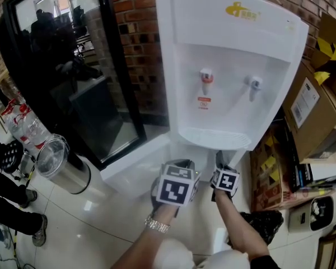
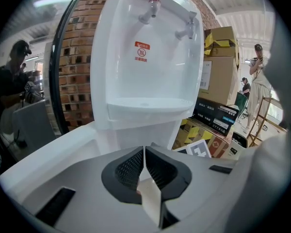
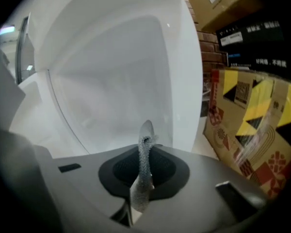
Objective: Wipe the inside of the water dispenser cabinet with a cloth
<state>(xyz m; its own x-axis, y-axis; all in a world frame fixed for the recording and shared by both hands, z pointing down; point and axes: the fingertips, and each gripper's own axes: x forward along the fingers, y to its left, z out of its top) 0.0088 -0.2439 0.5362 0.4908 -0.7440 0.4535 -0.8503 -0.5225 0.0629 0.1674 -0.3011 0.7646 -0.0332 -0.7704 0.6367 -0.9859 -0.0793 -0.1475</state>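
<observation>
The water dispenser (image 1: pixel 229 66) stands before the brick wall (image 1: pixel 140 49), boxes (image 1: pixel 316 114) to its right, a metal cup (image 1: pixel 61 164) at left.

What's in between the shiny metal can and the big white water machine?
The open white cabinet door of the water dispenser, swung out low toward the metal can, with pale floor beside it. The head view shows this.

brick wall (image 1: pixel 137 32) — red | glass door (image 1: pixel 61 66) — black frame | floor (image 1: pixel 89 223): glossy pale tiles | cardboard boxes (image 1: pixel 313 116) right
</observation>
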